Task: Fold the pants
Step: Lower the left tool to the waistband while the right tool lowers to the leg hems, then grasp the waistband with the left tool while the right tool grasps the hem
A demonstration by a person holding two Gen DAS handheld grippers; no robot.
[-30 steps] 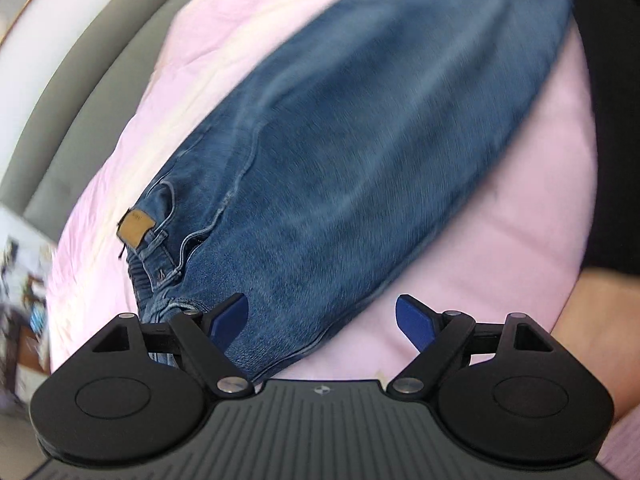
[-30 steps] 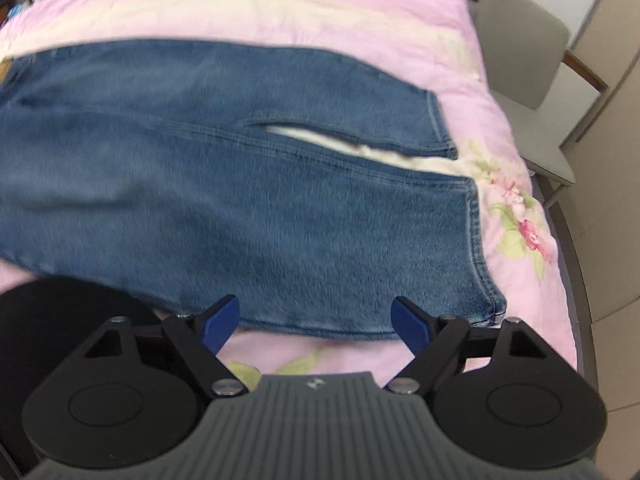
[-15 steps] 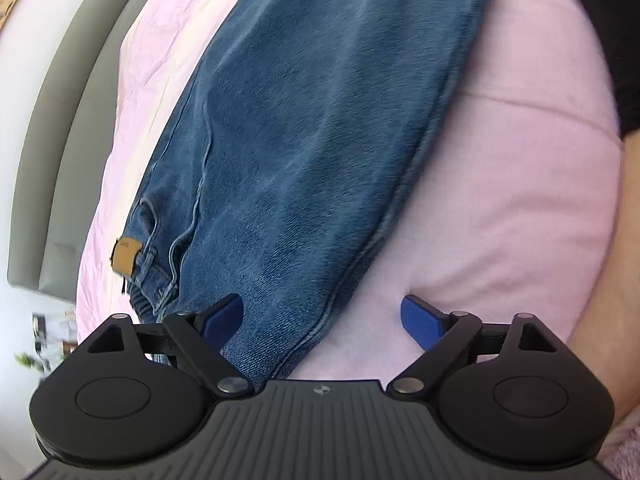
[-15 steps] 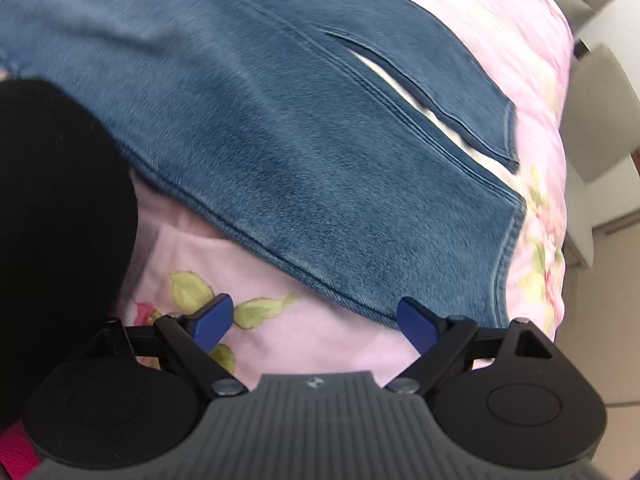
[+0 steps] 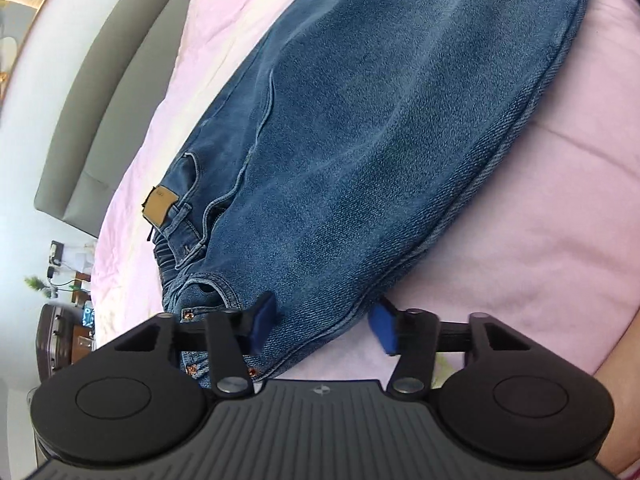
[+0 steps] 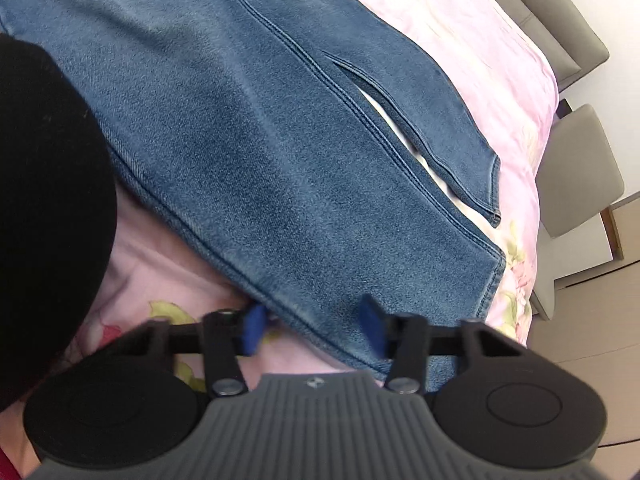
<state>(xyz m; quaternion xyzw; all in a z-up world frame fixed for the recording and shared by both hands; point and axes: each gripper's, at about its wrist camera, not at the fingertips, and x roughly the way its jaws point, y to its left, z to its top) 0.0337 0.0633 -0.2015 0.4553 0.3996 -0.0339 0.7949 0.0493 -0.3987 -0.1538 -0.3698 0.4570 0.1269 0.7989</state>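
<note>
Your left gripper (image 5: 324, 326) has its blue fingers (image 5: 262, 322) spread, with the near side edge of the jeans (image 5: 380, 140) lying in the gap between them, close to the waistband; the pads are not pressed onto the denim, and the right-hand finger sits just off the seam over the pink bedspread (image 5: 540, 208). Beyond your left-hand finger you can see the waistband bunched up, with a tan leather patch (image 5: 161, 205) on it and small copper rivets close by the fingertip. The pants stretch away from the fingers, lying flat on the bed, with the grey headboard (image 5: 112, 92) far off past them. Your right gripper (image 6: 312, 326) is likewise spread, its blue fingers (image 6: 372, 326) somewhat blurred, and the lower edge of the near pant leg (image 6: 280, 184) runs between them, not far from the cuff; whether the pads touch the cloth you cannot tell. The left-hand finger is over the floral bedspread (image 6: 168, 276), the right-hand one over denim. Ahead of those fingers the two legs lie side by side with a narrow strip of bedding showing between them, and both cuffs end short of the bed's edge, where a grey chair (image 6: 576, 168) stands.
</note>
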